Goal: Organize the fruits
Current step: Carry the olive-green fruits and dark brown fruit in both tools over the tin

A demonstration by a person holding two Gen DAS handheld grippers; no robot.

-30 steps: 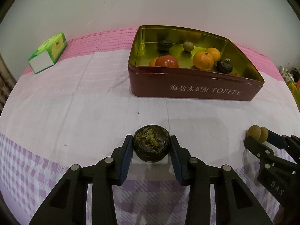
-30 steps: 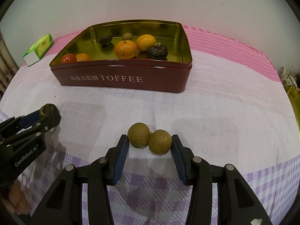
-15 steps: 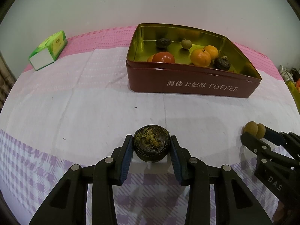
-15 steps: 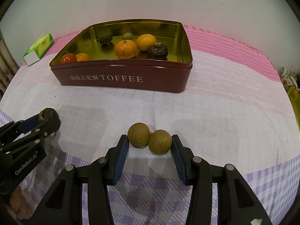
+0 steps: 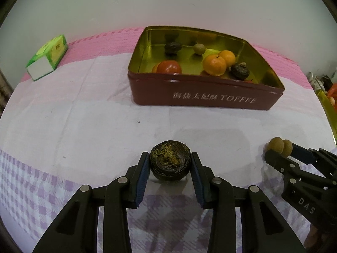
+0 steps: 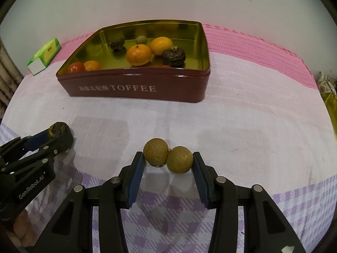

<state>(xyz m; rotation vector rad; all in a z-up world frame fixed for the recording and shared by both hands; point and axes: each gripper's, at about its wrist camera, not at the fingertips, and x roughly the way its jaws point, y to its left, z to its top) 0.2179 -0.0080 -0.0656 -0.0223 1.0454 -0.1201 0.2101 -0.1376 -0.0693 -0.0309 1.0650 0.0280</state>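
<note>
The dark wrinkled fruit (image 5: 170,160) is clenched in the left claw (image 5: 170,165), and the two brown fruits (image 6: 168,158) in the right claw (image 6: 168,164), above the table's near edge. Several fruits already lie in the toffee tin (image 6: 134,88) farther back; these three remain.

A table covered with a cloth (image 5: 84,109), pink-striped at the far edge, pale in the middle and lilac-checked at the near edge, carries a dark red TOFFEE tin (image 6: 137,88) with its lid off. Well to the tin's left lies a green-and-white carton (image 5: 47,57).
</note>
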